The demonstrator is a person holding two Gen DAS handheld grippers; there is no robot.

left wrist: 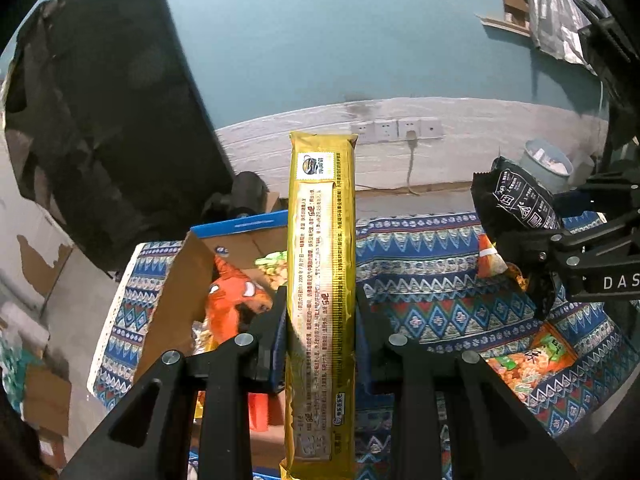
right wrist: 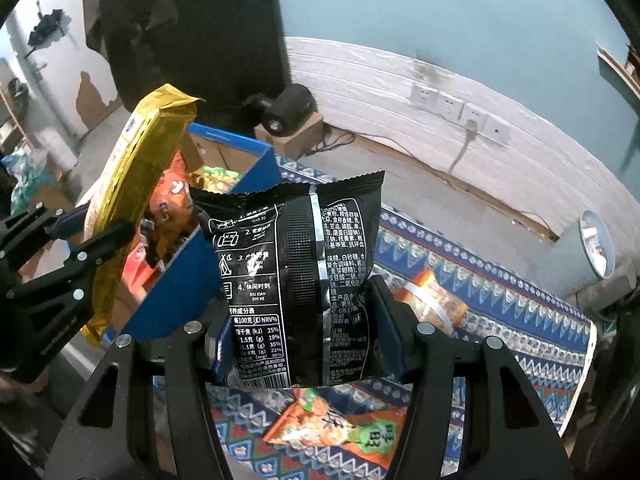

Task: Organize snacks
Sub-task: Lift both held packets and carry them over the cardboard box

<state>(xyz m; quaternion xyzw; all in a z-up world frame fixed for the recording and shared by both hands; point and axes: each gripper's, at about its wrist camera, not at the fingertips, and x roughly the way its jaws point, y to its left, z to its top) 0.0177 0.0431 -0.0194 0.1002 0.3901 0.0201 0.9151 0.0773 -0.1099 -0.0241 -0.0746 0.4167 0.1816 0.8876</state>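
A patterned blue cloth point(right wrist: 500, 292) covers the desk, with zigzag and diamond bands running across it. At the desk's far left corner sits one cardboard box point(left wrist: 176, 292) with blue outer walls, open at the top. Inside it lie an orange packet point(left wrist: 236, 300) and a green-and-yellow packet point(left wrist: 272, 264); further packets below them are too hidden to count.

Two grippers are at work, each clamped on one snack. The left gripper point(left wrist: 320, 320) squeezes a long gold packet point(left wrist: 322, 280) between its fingers, the packet standing upright above the near right wall of the box. In the right wrist view the same gold packet point(right wrist: 136, 200) hangs tilted just over the box's open top. The right gripper point(right wrist: 304, 312) pinches one black packet point(right wrist: 296, 280) with white print, held upright and off the cloth, just right of the box.

Two orange-and-green peanut packets lie loose on the cloth: one point(right wrist: 340, 432) near the front edge under the right gripper, another point(right wrist: 436, 296) farther back toward the right edge.

Behind the desk the wall is teal above and white-panelled below, with a row of four white sockets point(left wrist: 396, 130) and one cord plugged in. A large black shape point(left wrist: 108, 120) fills the upper left, and one pale bin point(left wrist: 548, 164) stands on the floor at right.
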